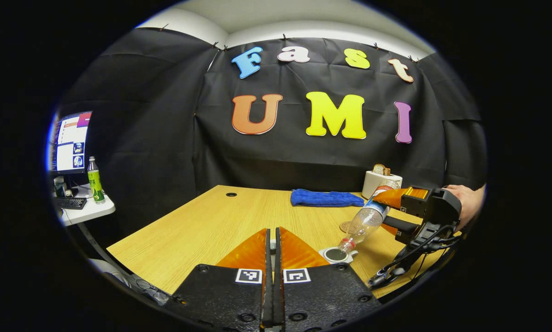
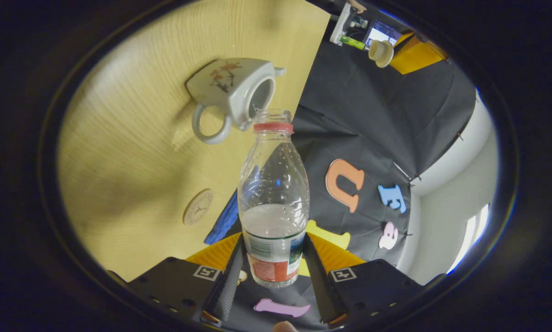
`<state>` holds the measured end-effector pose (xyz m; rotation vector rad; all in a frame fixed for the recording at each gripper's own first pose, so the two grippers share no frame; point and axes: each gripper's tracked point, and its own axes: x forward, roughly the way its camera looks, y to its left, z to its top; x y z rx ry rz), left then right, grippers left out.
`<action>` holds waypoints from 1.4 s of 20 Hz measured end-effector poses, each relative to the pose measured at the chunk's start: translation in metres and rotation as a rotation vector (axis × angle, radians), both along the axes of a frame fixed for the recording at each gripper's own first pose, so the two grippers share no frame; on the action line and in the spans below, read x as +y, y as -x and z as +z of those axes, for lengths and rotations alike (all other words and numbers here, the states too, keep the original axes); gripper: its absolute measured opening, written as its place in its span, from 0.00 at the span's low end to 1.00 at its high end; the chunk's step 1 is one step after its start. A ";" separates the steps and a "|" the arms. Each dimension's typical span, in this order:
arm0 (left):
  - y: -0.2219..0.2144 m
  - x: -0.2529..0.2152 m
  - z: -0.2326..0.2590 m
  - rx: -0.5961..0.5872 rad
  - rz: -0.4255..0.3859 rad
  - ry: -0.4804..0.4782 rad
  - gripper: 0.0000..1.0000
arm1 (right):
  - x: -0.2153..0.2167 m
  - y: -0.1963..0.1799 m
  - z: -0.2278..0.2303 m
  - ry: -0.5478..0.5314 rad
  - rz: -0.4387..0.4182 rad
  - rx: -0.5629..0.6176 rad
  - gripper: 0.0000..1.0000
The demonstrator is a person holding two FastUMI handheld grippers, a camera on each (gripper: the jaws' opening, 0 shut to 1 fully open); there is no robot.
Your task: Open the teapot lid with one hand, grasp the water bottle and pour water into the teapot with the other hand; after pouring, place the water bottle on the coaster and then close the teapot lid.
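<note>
On a side desk (image 1: 89, 210) at far left of the left gripper view, a monitor (image 1: 70, 142), a keyboard (image 1: 70, 202) and a green bottle (image 1: 95, 180) stand together. The left gripper (image 1: 271, 244) hovers above the wooden table (image 1: 202, 226), its fingers clenched together; in the right gripper view they pinch the teapot lid (image 2: 381, 52), held aloft near the upper right. Farther back on the table lies a blue cloth (image 1: 325, 198), and beside it a white box (image 1: 379, 180). Right of centre, the right gripper (image 1: 398, 203), held by a hand (image 1: 465, 203), tips the water bottle (image 1: 367, 220) neck-down over the open teapot (image 1: 336, 254), the bottle's mouth just above the pot's opening. A round coaster (image 1: 346, 226) lies on the table just behind the bottle. In the right gripper view, the fingers grasp the bottle (image 2: 273, 198) by its labelled lower part, with water gathered toward the base, while the teapot (image 2: 232, 94) with its loop handle sits beyond the neck and the coaster (image 2: 197, 207) lies apart at left.
</note>
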<state>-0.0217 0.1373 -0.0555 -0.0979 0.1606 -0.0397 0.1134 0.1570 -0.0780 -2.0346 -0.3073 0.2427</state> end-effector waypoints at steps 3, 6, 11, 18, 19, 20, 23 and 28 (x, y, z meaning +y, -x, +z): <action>0.001 0.002 -0.001 0.001 0.001 0.000 0.03 | 0.002 0.001 0.003 0.006 0.006 -0.014 0.71; 0.002 0.002 -0.001 0.004 0.000 0.003 0.03 | 0.005 0.000 0.007 0.016 0.007 -0.021 0.71; 0.000 0.001 -0.002 0.005 -0.002 -0.001 0.03 | 0.011 0.002 0.013 0.040 0.029 -0.063 0.72; 0.001 -0.002 -0.001 0.003 -0.011 -0.004 0.03 | 0.016 0.005 0.018 0.053 0.051 -0.089 0.71; 0.001 -0.003 -0.001 0.003 -0.013 -0.005 0.03 | 0.018 0.005 0.019 0.055 0.054 -0.094 0.71; 0.001 -0.002 -0.001 0.003 -0.014 -0.007 0.03 | 0.019 0.006 0.020 0.059 0.056 -0.100 0.71; 0.002 -0.003 0.000 0.003 -0.013 -0.008 0.03 | 0.023 0.007 0.024 0.065 0.072 -0.117 0.71; 0.000 0.000 -0.003 0.015 0.000 -0.005 0.03 | 0.021 0.007 0.022 0.020 0.068 -0.096 0.72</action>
